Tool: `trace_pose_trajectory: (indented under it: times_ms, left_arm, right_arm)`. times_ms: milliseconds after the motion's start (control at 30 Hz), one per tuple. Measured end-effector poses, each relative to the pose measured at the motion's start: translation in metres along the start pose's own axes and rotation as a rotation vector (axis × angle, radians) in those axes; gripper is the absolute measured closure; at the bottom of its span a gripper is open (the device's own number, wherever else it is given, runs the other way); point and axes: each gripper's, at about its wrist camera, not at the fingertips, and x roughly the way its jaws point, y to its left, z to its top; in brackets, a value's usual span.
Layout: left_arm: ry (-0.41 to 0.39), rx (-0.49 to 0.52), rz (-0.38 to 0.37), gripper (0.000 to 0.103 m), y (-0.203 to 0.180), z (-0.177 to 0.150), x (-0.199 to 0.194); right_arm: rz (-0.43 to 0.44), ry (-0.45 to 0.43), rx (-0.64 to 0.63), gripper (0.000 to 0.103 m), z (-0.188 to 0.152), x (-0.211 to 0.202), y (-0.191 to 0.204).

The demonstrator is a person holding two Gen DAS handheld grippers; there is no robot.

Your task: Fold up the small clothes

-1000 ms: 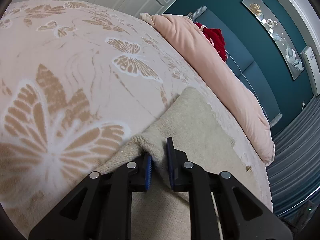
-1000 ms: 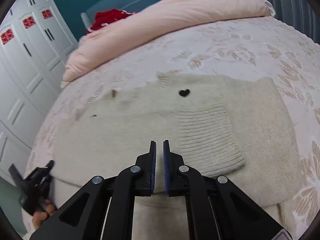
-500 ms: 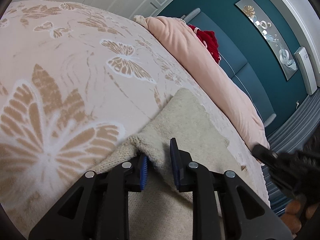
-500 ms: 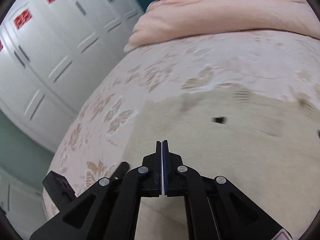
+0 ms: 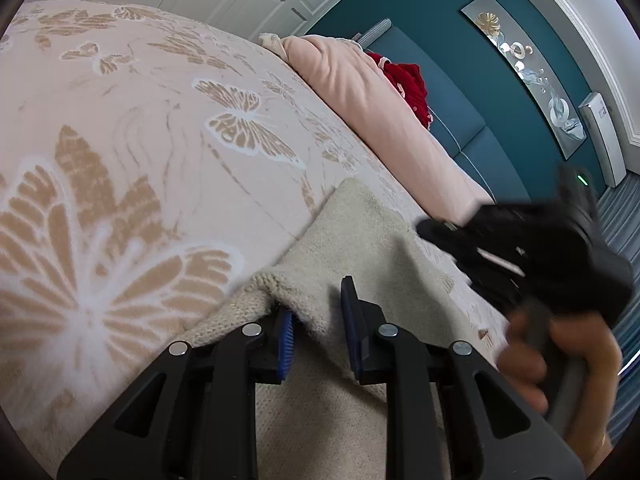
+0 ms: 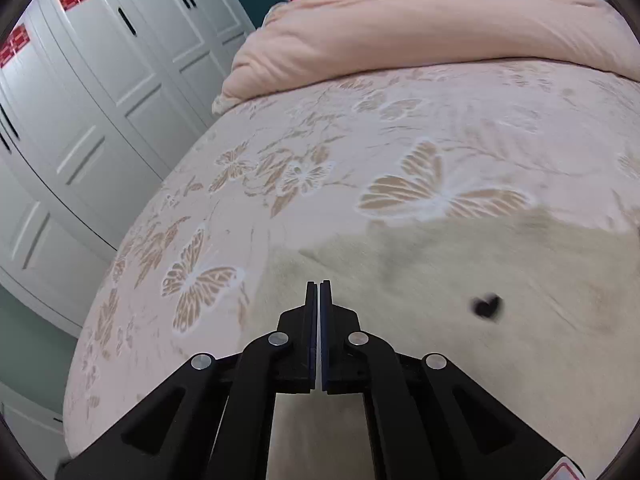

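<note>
Since a second ago the right gripper (image 6: 319,284) has swung from over the middle of the sweater (image 6: 460,300) toward its left edge, and its jaws, then slightly apart, are now clenched together on nothing. In the left wrist view it has also come into sight at the right, blurred, with the person's hand (image 5: 560,364) around its handle. The left gripper (image 5: 318,312) has barely shifted: its jaws stay spread, a raised fold of the sweater's knit edge lying between them without being pinched. There is one cream sweater, spread flat on the near part of the butterfly-patterned bedspread (image 5: 120,140), bearing one small black heart (image 6: 487,307). One pink duvet (image 6: 420,32) lies rolled at the far end, one red garment (image 5: 408,80) behind it.
</note>
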Motion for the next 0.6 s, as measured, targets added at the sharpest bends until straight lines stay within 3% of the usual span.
trace_pose_trajectory:
  times_ms: [67, 167, 267, 333, 400, 467, 500, 567, 600]
  left_arm:
    - [0.001, 0.002, 0.002, 0.082, 0.000, 0.000, 0.000]
    - [0.005, 0.007, 0.013, 0.082, -0.001, 0.000, 0.000]
    - [0.009, 0.011, 0.020, 0.082, -0.003, 0.002, 0.002]
    - [0.012, 0.008, 0.025, 0.082, -0.003, 0.003, 0.004]
    - [0.016, 0.010, 0.034, 0.082, -0.004, 0.004, 0.004]
    - [0.022, 0.013, 0.043, 0.082, -0.006, 0.005, 0.005]
    - [0.028, 0.012, 0.048, 0.082, -0.007, 0.006, 0.006]
    - [0.046, -0.002, 0.040, 0.076, -0.007, 0.010, 0.005]
    - [0.070, -0.013, 0.020, 0.072, -0.009, 0.013, 0.003]
  right_arm:
    - [-0.084, -0.019, 0.065, 0.103, -0.033, -0.048, -0.055]
    - [-0.313, -0.047, 0.195, 0.103, -0.080, -0.115, -0.151]
    - [-0.289, -0.140, 0.461, 0.103, -0.111, -0.181, -0.227]
    - [-0.348, -0.178, 0.505, 0.091, -0.118, -0.206, -0.239]
    - [-0.286, -0.185, 0.501, 0.091, -0.122, -0.213, -0.246]
    - [-0.304, -0.103, 0.489, 0.092, -0.130, -0.198, -0.255]
    - [-0.324, -0.091, 0.491, 0.103, -0.135, -0.196, -0.261]
    - [-0.301, -0.134, 0.532, 0.103, -0.144, -0.217, -0.258]
    - [-0.295, -0.161, 0.553, 0.097, -0.149, -0.234, -0.252]
